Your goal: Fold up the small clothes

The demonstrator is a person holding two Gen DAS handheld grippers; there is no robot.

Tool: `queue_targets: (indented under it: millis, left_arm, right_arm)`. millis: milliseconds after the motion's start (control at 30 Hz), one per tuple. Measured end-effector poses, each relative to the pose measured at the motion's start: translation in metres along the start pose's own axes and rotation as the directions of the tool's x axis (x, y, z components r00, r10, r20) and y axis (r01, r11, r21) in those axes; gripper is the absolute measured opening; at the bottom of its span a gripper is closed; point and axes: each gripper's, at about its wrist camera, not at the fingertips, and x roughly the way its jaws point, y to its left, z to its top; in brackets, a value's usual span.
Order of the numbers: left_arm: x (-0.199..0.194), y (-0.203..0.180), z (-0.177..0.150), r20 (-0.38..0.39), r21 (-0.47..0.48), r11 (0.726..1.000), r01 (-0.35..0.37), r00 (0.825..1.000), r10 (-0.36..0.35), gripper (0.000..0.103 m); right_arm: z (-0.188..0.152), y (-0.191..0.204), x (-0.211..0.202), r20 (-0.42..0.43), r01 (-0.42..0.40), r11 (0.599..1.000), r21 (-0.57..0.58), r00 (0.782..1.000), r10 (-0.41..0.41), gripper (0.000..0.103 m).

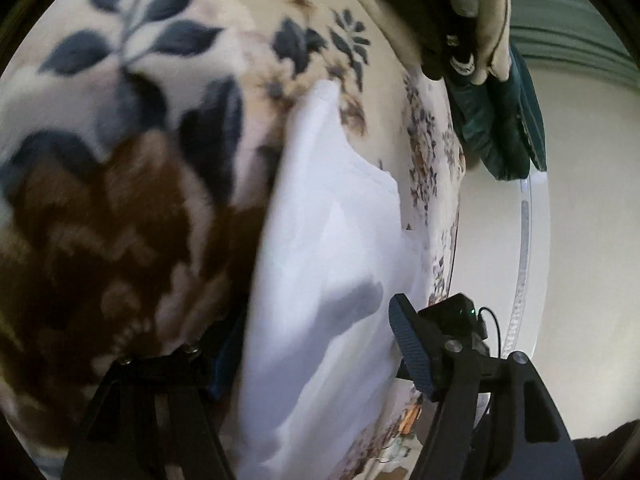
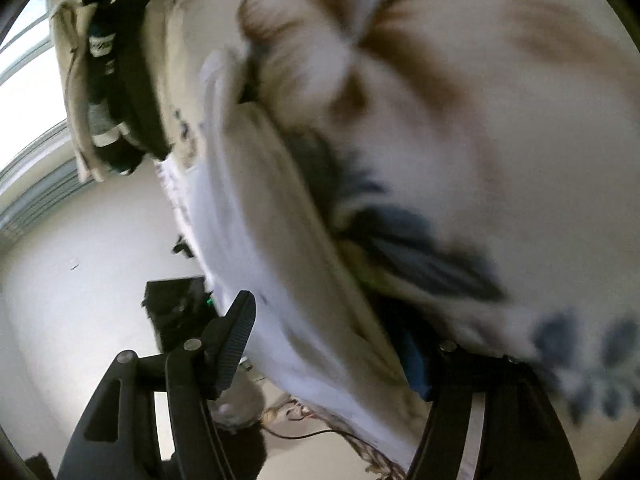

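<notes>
There is one white cloth (image 1: 320, 248), soft and plain, with a folded edge and some creases. It lies on a fluffy blanket (image 1: 120, 160) that has big blue leaves and brown patches on a cream ground. In the right wrist view the same white cloth (image 2: 248, 248) runs as a long strip beside that blanket (image 2: 460, 140), and it looks blurry. Two grippers are here, one in each hand. The left gripper (image 1: 316, 344) has its two black fingers spread apart, with the white cloth between them; one ribbed pad (image 1: 412, 348) stands clear of the cloth. The right gripper (image 2: 332, 344) has its fingers spread too, and the cloth lies between them, with one pad (image 2: 236, 344) off to the side. Farther away, one pile of dark and beige clothes (image 1: 472, 20) sits at the blanket's edge. Beyond that is a pale wall (image 1: 592, 200).
</notes>
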Motion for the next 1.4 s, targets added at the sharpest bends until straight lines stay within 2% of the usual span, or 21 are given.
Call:
queue_targets:
  millis: [33, 67, 133, 167, 300, 467, 600, 700, 833, 867, 967, 1100, 1167, 1233, 1300, 1367, 1400]
  left_arm:
    - [-0.002, -0.003, -0.001, 0.006, 0.013, 1.0, -0.008, 1.0, 0.008, 0.03]
    - [-0.004, -0.005, -0.002, 0.004, 0.022, 1.0, -0.019, 1.0, 0.019, 0.019]
    - [-0.013, -0.01, -0.005, 0.022, 0.037, 0.999, -0.033, 0.999, 0.032, 0.017]
    - [-0.017, -0.014, -0.005, 0.027, 0.04, 0.999, -0.034, 0.999, 0.033, 0.015]
    - [-0.034, -0.034, -0.003, 0.039, 0.054, 0.998, -0.039, 0.999, 0.036, 0.015]
    - [-0.071, -0.08, 0.008, 0.07, 0.088, 0.996, -0.025, 0.997, 0.019, 0.015]
    - [-0.108, -0.134, 0.036, 0.128, 0.142, 0.99, -0.015, 0.992, -0.003, 0.015]
    - [-0.135, -0.173, 0.07, 0.182, 0.18, 0.984, -0.012, 0.983, -0.022, 0.015]
    - [-0.154, -0.218, 0.136, 0.253, 0.224, 0.974, -0.031, 0.967, -0.027, 0.015]
    - [-0.16, -0.226, 0.162, 0.275, 0.232, 0.972, -0.044, 0.961, -0.022, 0.015]
    - [-0.159, -0.236, 0.222, 0.299, 0.229, 0.972, -0.058, 0.954, -0.014, 0.015]
    - [-0.136, -0.23, 0.293, 0.286, 0.219, 0.967, -0.129, 0.956, 0.063, 0.016]
    - [-0.118, -0.219, 0.322, 0.257, 0.2, 0.959, -0.198, 0.956, 0.144, 0.016]
    - [-0.106, -0.211, 0.33, 0.232, 0.193, 0.951, -0.241, 0.953, 0.194, 0.017]
    - [-0.097, -0.209, 0.336, 0.213, 0.202, 0.931, -0.305, 0.941, 0.262, 0.019]
    - [-0.096, -0.212, 0.338, 0.211, 0.208, 0.915, -0.346, 0.929, 0.304, 0.019]
    - [-0.097, -0.214, 0.338, 0.214, 0.206, 0.909, -0.362, 0.923, 0.319, 0.023]
  right_arm:
    - [0.001, 0.003, 0.003, -0.004, -0.013, 1.0, -0.014, 1.0, 0.013, 0.061]
    - [0.002, 0.006, 0.009, 0.001, -0.016, 1.0, -0.021, 1.0, 0.016, 0.038]
    - [0.004, 0.015, 0.016, 0.006, 0.01, 0.999, -0.049, 1.0, -0.01, 0.016]
    - [0.005, 0.021, 0.018, 0.014, 0.014, 0.998, -0.054, 1.0, -0.013, 0.014]
    - [-0.003, 0.042, 0.01, 0.048, 0.029, 0.996, -0.084, 0.999, -0.025, 0.013]
    - [-0.012, 0.094, -0.012, 0.054, 0.026, 0.99, -0.137, 0.998, -0.018, 0.013]
    - [-0.012, 0.158, -0.035, 0.066, 0.016, 0.979, -0.205, 0.998, -0.003, 0.013]
    - [-0.001, 0.222, -0.051, 0.089, 0.014, 0.962, -0.273, 0.996, 0.011, 0.013]
    - [0.039, 0.312, -0.063, 0.135, 0.018, 0.938, -0.347, 0.99, 0.031, 0.012]
    - [0.053, 0.334, -0.062, 0.15, 0.026, 0.931, -0.364, 0.988, 0.031, 0.013]
    - [0.103, 0.388, -0.06, 0.179, 0.041, 0.916, -0.399, 0.983, 0.034, 0.013]
    - [0.17, 0.434, -0.04, 0.2, 0.086, 0.907, -0.413, 0.98, -0.002, 0.012]
    - [0.201, 0.446, -0.026, 0.206, 0.129, 0.903, -0.411, 0.977, -0.046, 0.013]
    - [0.226, 0.453, -0.011, 0.211, 0.18, 0.902, -0.392, 0.972, -0.102, 0.013]
    - [0.237, 0.457, -0.002, 0.232, 0.239, 0.887, -0.394, 0.96, -0.156, 0.013]
    - [0.246, 0.46, 0.011, 0.233, 0.282, 0.874, -0.395, 0.951, -0.201, 0.013]
    - [0.248, 0.46, 0.015, 0.235, 0.302, 0.866, -0.398, 0.946, -0.222, 0.013]
